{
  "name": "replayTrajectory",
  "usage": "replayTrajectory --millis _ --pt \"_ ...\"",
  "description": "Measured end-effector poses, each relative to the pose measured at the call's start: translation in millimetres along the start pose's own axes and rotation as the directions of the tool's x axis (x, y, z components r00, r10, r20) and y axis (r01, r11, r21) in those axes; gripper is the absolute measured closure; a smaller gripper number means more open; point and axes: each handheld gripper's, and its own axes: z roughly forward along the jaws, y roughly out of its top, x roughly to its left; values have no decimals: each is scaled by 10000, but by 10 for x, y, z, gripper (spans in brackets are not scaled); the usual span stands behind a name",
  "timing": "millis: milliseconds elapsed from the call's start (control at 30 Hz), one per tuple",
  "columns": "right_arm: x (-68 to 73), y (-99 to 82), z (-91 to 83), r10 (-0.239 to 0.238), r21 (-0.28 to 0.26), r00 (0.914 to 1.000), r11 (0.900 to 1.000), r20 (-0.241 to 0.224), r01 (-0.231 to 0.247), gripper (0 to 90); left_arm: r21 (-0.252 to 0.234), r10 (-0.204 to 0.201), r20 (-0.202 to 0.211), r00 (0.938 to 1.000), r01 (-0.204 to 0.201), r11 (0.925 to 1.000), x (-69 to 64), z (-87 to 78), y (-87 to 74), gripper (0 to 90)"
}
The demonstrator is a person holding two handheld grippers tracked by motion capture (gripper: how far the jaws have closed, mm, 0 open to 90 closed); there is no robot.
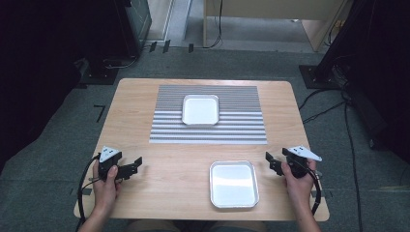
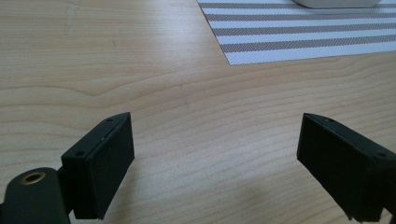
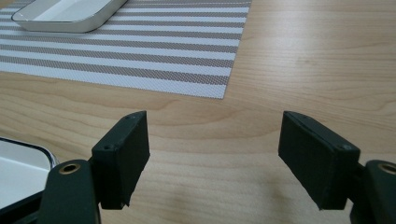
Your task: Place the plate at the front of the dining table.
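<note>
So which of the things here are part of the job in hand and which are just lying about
Part of the job:
- near tray, empty, on bare wood beside the right gripper
- far tray, empty, on the striped placemat
- left gripper, jaws open, nothing held

Lying about:
- cables on the floor
- black stand base beyond the table

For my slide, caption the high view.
Open left gripper and right gripper flank the near tray; a second tray sits on the striped placemat.
</note>
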Motion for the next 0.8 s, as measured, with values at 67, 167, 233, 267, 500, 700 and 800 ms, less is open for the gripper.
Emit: replayTrajectory --millis 67,167,233,267,500,700,800 --pt "-22 -22 -27 11 14 10000 10000 38 -11 246 25 7 9 10000 -7 10000 6 -15 -12 109" --pt "-64 -53 -74 37 7 9999 10000 103 -37 246 -9 -7 -53 10000 7 10000 12 -40 -30 109" --pt "-86 -67 -100 8 3 9999 10000 151 -8 246 -28 -22 -76 10000 22 10000 19 -55 -41 109" --pt "-98 -76 -116 -4 2 9999 10000 164 4 246 -23 -37 -80 10000 36 10000 24 -65 -48 109" --pt "-185 -166 -239 -95 64 9992 9999 384 92 245 62 -60 -300 9995 62 10000 94 -130 -90 108" --pt "-267 -267 -339 -40 297 9983 9996 588 23 239 161 -104 -532 9985 113 9998 171 -192 -132 109" --pt "-315 -309 -390 -54 342 9975 9994 702 30 237 224 -105 -673 9977 121 9997 207 -226 -153 109"
